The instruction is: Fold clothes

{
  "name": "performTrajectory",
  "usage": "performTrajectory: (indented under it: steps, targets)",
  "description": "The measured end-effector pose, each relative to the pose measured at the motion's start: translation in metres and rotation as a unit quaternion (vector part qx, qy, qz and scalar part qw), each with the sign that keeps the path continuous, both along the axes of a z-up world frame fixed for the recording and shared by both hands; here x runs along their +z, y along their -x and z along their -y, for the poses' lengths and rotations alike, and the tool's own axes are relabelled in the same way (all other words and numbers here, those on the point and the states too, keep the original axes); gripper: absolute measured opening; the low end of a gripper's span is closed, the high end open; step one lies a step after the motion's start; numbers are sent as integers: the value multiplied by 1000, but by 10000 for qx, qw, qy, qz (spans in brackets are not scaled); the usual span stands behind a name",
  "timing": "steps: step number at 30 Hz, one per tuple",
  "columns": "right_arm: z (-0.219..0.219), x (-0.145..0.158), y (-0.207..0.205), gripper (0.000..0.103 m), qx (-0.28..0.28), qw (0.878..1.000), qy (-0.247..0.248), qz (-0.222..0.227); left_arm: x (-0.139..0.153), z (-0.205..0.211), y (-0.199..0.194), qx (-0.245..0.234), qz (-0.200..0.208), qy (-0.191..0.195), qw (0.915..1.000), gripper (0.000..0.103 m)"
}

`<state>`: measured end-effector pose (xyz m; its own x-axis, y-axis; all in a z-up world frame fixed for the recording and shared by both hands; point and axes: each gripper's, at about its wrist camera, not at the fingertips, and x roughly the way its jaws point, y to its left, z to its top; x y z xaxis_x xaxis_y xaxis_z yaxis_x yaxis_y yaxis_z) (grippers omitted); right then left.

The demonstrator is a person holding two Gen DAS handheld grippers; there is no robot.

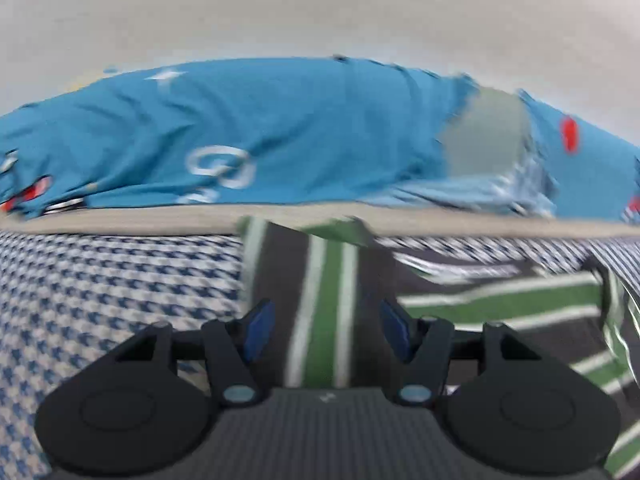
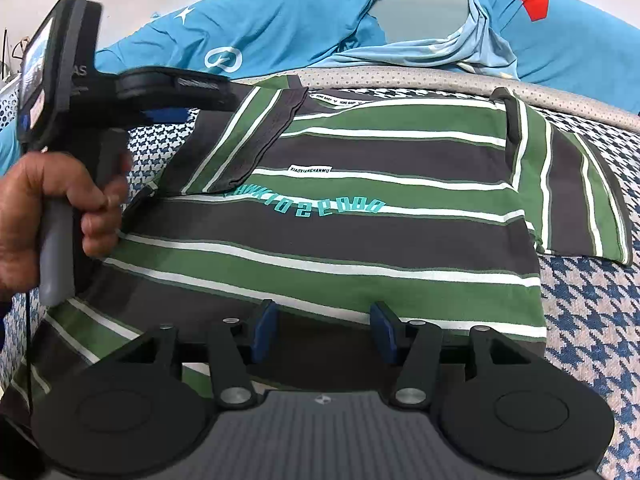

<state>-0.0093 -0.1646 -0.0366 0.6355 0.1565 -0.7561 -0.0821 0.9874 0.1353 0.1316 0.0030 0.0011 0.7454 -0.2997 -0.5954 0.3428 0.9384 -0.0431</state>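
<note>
A shirt (image 2: 360,232) with green, dark grey and white stripes lies flat on a houndstooth bed cover, collar toward the far edge. Its left sleeve (image 2: 248,136) is folded in over the body, and the right sleeve (image 2: 572,184) lies spread out. My right gripper (image 2: 323,316) hovers over the near hem, open, with its blue pads apart and clear of the cloth. A hand (image 2: 60,208) holds my left gripper (image 2: 188,98) at the shirt's far left shoulder. In the blurred left wrist view that gripper (image 1: 328,320) is open above the striped sleeve (image 1: 324,264), not pinching it.
Blue printed garments (image 2: 304,24) are heaped along the back, beyond a beige piped edge (image 2: 400,76). Blue-and-white houndstooth cover (image 2: 592,320) shows to the right of the shirt and to its left (image 1: 100,300). A pale wall (image 1: 320,12) rises behind.
</note>
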Motion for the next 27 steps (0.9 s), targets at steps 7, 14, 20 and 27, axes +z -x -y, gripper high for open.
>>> performTrajectory:
  steps: [7,14,20,27]
  targets:
    - [1,1,1,51,9,10000,-21,-11,-19,24,6,-362,-206,-298,9987,56]
    - [0,2,1,52,10,10000,-27,-21,-28,27,3,-271,-239,-364,9987,56]
    - [-1,2,1,52,14,10000,-7,-16,-26,21,1,-145,-243,-230,9993,44]
    - [-1,1,0,52,29,10000,23,-10,-25,18,3,162,-86,-478,9987,31]
